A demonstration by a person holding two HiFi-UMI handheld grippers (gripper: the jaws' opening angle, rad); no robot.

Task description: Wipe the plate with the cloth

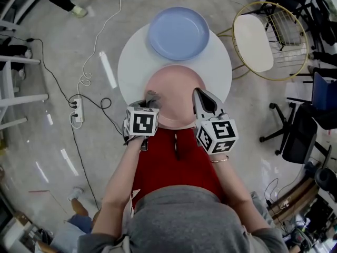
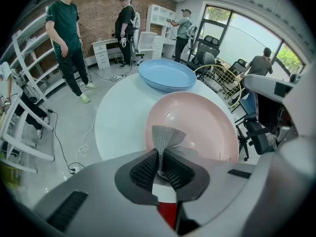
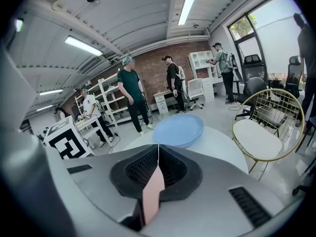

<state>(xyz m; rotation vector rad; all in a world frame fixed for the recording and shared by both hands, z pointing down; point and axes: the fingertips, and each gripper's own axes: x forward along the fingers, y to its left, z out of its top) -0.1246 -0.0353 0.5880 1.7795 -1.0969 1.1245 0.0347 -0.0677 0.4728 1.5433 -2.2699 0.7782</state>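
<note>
A pink plate (image 1: 175, 95) rests at the near edge of a round white table (image 1: 131, 62). My left gripper (image 1: 150, 101) is shut on a grey mesh cloth (image 1: 153, 95), which fans out onto the plate's left inner side. In the left gripper view the cloth (image 2: 167, 137) rises from the closed jaws over the pink plate (image 2: 202, 127). My right gripper (image 1: 202, 101) is shut on the plate's near right rim; in the right gripper view that pink rim (image 3: 154, 189) shows as a thin strip pinched between the jaws.
A blue plate (image 1: 178, 33) sits on the table's far side, just behind the pink one. A gold wire chair (image 1: 263, 38) stands to the right, office chairs (image 1: 300, 130) beyond it. A power strip (image 1: 77, 109) and cables lie on the floor at left. People (image 2: 69, 38) stand farther off.
</note>
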